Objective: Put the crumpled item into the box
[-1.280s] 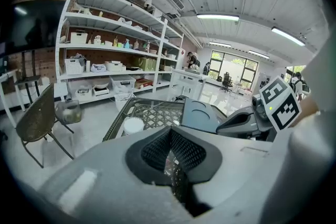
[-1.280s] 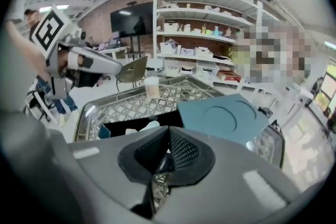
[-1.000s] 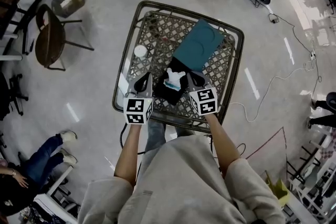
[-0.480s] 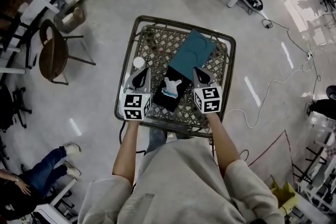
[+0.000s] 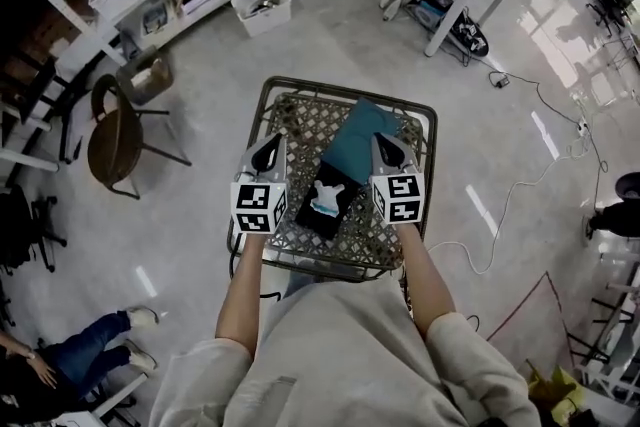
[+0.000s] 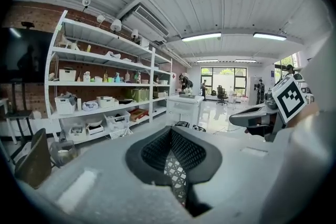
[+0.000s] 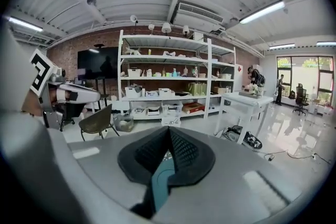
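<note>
1. White crumpled item [image 5: 326, 198] sits in the black box [image 5: 318, 223] by the metal table's [image 5: 296, 127] near edge, touching the teal lid [image 5: 362, 140]
2. My left gripper [image 5: 268, 147] and right gripper [image 5: 385, 143] hover either side, jaws together, empty

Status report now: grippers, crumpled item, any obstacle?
Left gripper shut, empty. Right gripper shut, empty. Crumpled item lies in black box. Nothing in the way.
</note>
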Demonstrator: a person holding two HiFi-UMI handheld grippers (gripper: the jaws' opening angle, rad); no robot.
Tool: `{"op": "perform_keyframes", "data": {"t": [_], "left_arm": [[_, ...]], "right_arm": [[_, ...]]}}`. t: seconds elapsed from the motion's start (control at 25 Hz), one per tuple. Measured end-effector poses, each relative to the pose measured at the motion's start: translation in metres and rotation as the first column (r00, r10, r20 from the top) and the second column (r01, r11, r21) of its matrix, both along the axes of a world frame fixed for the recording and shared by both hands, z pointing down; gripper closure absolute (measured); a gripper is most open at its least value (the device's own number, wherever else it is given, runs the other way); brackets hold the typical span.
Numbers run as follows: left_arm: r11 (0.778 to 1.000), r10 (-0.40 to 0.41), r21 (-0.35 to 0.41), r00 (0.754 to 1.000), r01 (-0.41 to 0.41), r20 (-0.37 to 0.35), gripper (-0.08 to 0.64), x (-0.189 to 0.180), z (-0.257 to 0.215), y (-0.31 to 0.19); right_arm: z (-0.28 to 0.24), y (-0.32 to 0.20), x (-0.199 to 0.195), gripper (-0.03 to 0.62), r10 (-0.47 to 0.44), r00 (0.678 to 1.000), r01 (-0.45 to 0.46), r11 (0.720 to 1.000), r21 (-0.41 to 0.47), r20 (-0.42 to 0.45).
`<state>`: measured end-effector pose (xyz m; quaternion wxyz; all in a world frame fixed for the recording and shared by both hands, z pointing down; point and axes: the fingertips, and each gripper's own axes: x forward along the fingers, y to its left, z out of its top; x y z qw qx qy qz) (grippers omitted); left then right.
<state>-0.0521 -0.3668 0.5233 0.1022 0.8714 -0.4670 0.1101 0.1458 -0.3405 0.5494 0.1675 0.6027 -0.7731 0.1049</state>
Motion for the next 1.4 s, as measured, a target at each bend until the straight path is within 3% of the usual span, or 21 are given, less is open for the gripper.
{"op": "perform_keyframes", "data": {"t": [0.36, 0.72, 1.4], "left_arm": [[0.994, 0.007, 0.107, 1.000, -0.006, -0.012, 0.558, 0.003, -0.061, -0.012], [0.987, 0.010, 0.160, 1.000, -0.007, -0.017, 0.558, 0.004, -0.093, -0.010], [0.986, 0.010, 0.166, 1.000, -0.006, -0.022, 0.558, 0.007, -0.088, 0.006]], "right_arm": [[-0.063, -0.006, 0.010, 0.594, 0.023, 1.000, -0.021, 0.993, 0.118, -0.013], [-0.098, 0.000, 0.016, 0.593, 0.041, 0.999, -0.037, 0.981, 0.193, -0.016], [-0.095, 0.013, 0.018, 0.594, 0.036, 0.999, -0.029, 0.980, 0.195, -0.034]]}}
